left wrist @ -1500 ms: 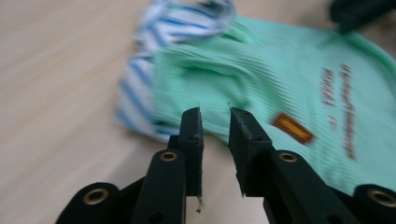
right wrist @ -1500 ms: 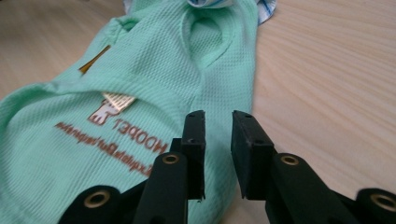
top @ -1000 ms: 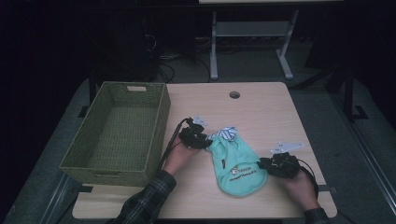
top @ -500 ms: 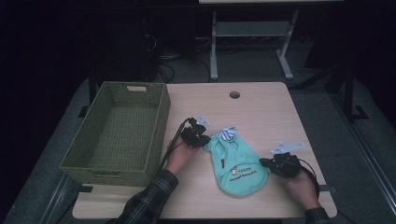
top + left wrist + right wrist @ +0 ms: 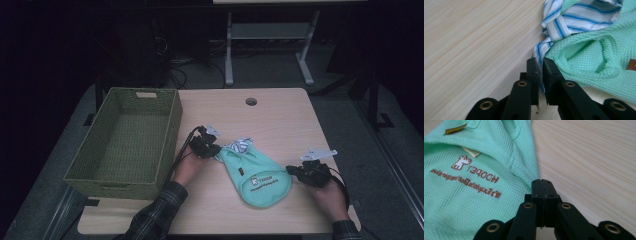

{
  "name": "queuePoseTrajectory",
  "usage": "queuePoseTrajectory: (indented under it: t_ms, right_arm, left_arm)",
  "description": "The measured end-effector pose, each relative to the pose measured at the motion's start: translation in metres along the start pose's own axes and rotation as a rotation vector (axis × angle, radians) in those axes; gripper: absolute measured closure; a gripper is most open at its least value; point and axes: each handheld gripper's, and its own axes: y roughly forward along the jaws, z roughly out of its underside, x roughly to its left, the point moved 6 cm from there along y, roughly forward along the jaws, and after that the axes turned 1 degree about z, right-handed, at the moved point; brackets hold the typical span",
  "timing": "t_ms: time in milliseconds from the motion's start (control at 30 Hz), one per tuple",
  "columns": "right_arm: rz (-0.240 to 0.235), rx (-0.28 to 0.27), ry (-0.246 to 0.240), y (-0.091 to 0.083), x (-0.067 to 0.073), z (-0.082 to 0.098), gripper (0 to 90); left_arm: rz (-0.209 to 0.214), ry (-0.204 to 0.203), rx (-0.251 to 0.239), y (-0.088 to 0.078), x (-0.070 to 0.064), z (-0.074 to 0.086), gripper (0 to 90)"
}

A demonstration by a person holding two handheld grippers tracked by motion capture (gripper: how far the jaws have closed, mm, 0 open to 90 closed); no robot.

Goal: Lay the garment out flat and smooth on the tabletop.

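A mint green knit garment (image 5: 260, 175) with a brown printed logo lies flat on the wooden table (image 5: 280, 120). A blue-and-white striped collar (image 5: 241, 145) pokes out at its far end. My left gripper (image 5: 215, 151) is shut on the edge of that striped collar (image 5: 574, 17), pinching it (image 5: 540, 66) where it meets the green knit (image 5: 594, 50). My right gripper (image 5: 291, 172) sits at the garment's right side, its jaws shut on the thin edge (image 5: 542, 182) of the green fabric (image 5: 461, 202). Both hands rest low on the table.
A green woven basket (image 5: 115, 185), empty inside, stands at the table's left, close to the left hand. A round cable hole (image 5: 251, 101) sits near the far edge. Dark floor, cables and a white stand lie beyond the table.
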Motion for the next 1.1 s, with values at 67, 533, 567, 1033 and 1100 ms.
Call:
queuePoseTrajectory:
  t_ms: [67, 533, 567, 1033, 1100]
  right_arm:
    - [-0.013, -0.008, 0.009, -0.001, 0.000, 0.000, 81.6]
    - [-0.081, -0.087, -0.034, 0.001, 0.027, -0.030, 89.7]
    - [-0.092, -0.081, -0.037, 0.004, 0.031, -0.033, 89.7]
    - [-0.156, -0.006, -0.095, 0.055, 0.069, -0.054, 89.7]
    - [-0.155, 0.017, -0.107, 0.061, 0.072, -0.052, 89.7]
  left_arm:
    - [0.001, -0.008, -0.007, -0.003, 0.000, 0.000, 75.5]
    - [0.031, -0.042, -0.086, -0.021, -0.002, -0.009, 54.6]
    - [0.030, -0.048, -0.085, -0.021, -0.002, -0.009, 53.9]
    - [0.035, -0.062, -0.071, -0.015, 0.003, -0.004, 50.3]
    - [0.035, -0.067, -0.070, -0.015, 0.002, -0.004, 49.6]
